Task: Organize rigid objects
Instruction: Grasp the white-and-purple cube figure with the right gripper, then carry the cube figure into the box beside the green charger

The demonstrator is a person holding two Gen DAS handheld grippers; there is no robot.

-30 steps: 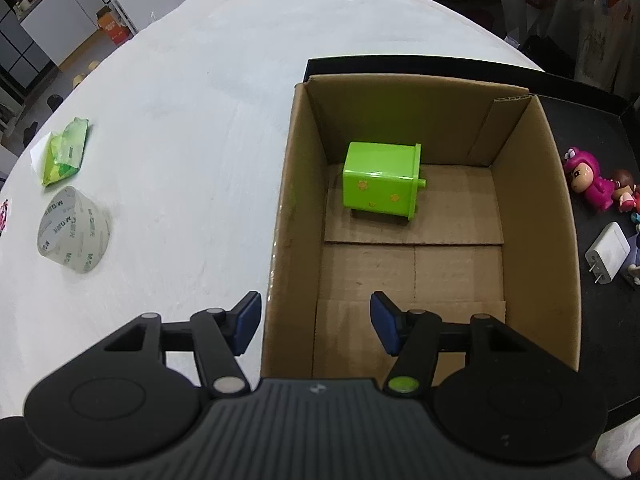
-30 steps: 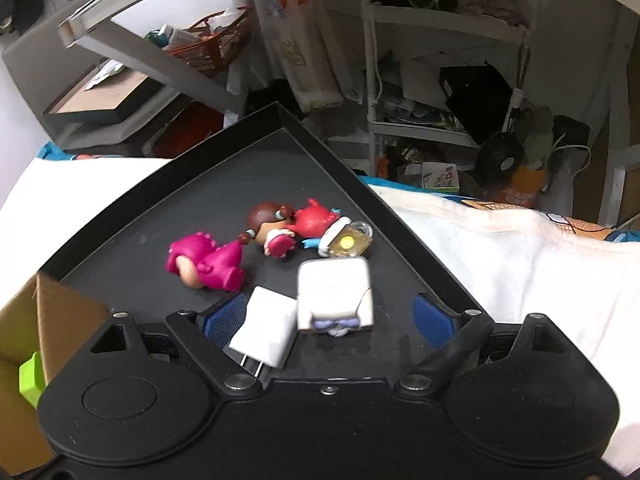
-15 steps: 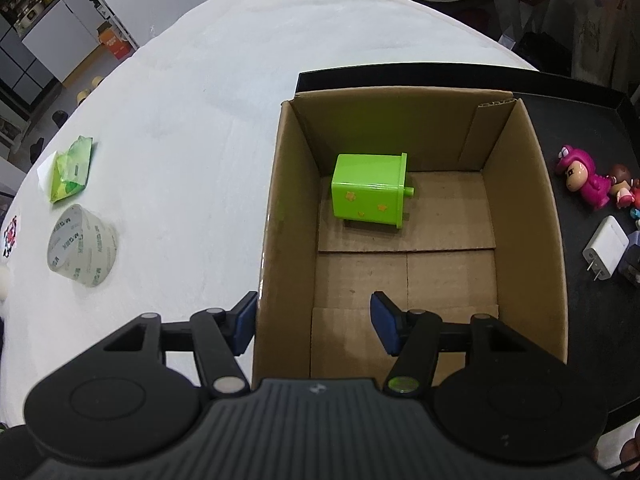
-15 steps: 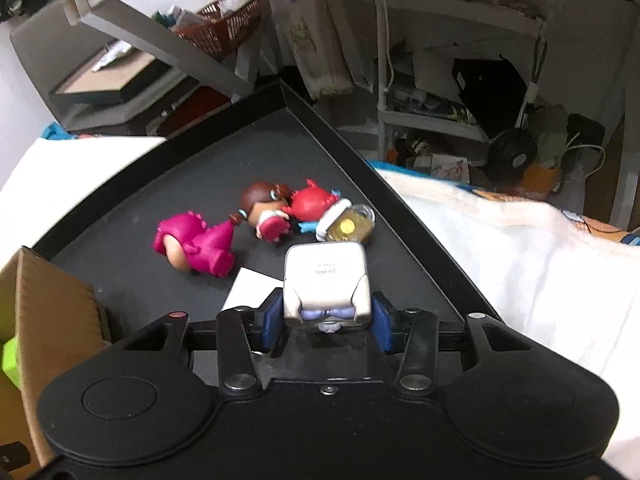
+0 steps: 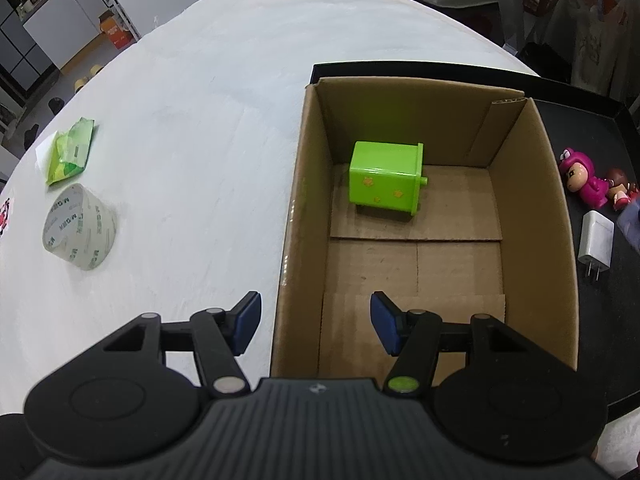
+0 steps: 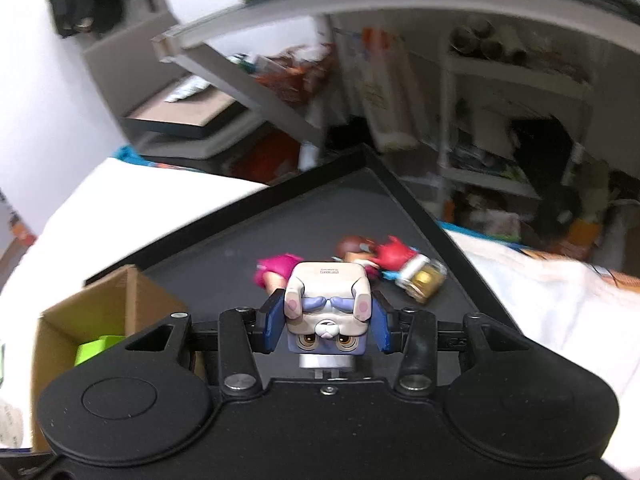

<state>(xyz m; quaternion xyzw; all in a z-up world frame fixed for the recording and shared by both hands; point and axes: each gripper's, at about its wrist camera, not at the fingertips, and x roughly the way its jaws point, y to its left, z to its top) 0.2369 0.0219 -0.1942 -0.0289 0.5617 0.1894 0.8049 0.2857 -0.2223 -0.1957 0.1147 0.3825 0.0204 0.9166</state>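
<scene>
My right gripper [image 6: 326, 326] is shut on a white cube toy [image 6: 327, 308] with a cartoon face, held in the air above the black tray [image 6: 352, 208]. On the tray lie a pink figure [image 6: 276, 270], a red figure [image 6: 394, 255] and a small gold-filled jar [image 6: 424, 278]. The open cardboard box [image 5: 556, 240] holds a green cube toy [image 5: 384, 178] near its far wall. My left gripper [image 5: 312, 322] is open and straddles the box's near-left wall, touching nothing. A white charger [image 5: 595, 238] and the pink figure [image 5: 582, 180] lie right of the box.
On the white tablecloth [image 5: 200, 120] to the left lie a roll of clear tape [image 5: 80, 232] and a green packet [image 5: 70, 150]. Beyond the tray stand cluttered shelves [image 6: 520, 120] and a slanted grey frame [image 6: 248, 84]. The box [image 6: 108, 308] shows at the right wrist view's lower left.
My right gripper closed on the white cube toy and lifted it off the tray, swinging left toward the box. The left gripper stayed open and shifted slightly along the box's wall.
</scene>
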